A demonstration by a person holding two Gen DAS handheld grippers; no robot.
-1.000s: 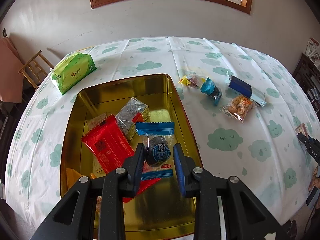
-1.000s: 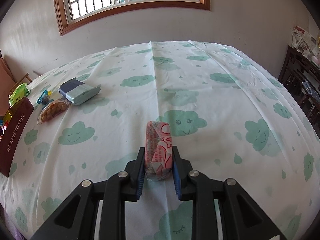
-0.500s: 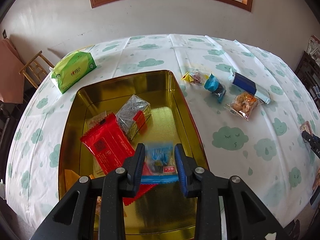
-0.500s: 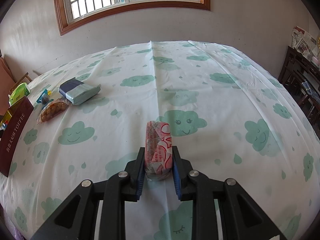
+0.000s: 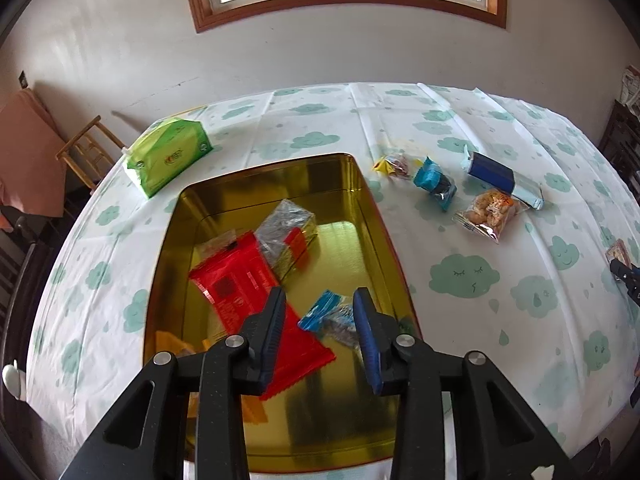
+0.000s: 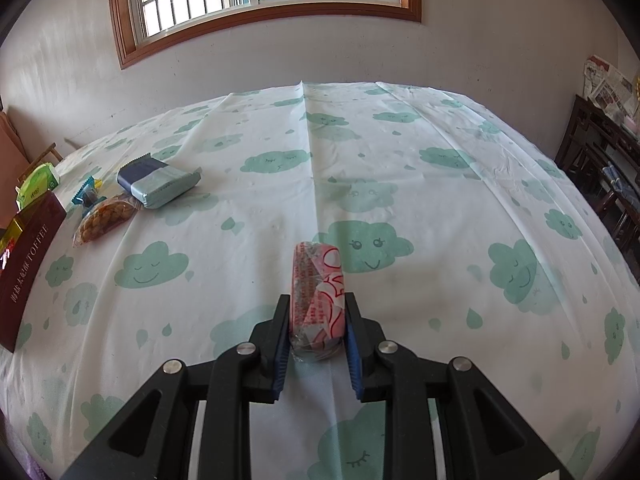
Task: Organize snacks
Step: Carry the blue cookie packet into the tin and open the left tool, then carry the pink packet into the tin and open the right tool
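1. Left claw (image 5: 320,330) is spread wide with nothing in it, hanging above the gold tin (image 5: 368,200). The blue-wrapped snack (image 5: 330,320) lies loose on the tin floor right under the gap, beside the red packet (image 5: 244,284).
2. Right claw (image 6: 316,328) is clamped on the pink-wrapped snack (image 6: 318,292), which looks to be resting on the desk (image 6: 440,208), well to the right of the tin.
3. Further out, on the desk right of the tin: a bag of nuts (image 5: 490,212), a blue bar (image 5: 500,174), a teal candy (image 5: 434,182) and a yellow-ended candy (image 5: 394,164). The green tissue pack (image 5: 168,154) sits off the tin's far left corner (not a snack, I'd leave it).
4. My take on the step in hand: lift the pink one clear of the cloth, carry it over the tin's right wall, lower it onto bare gold floor, then let go low so it doesn't bounce.
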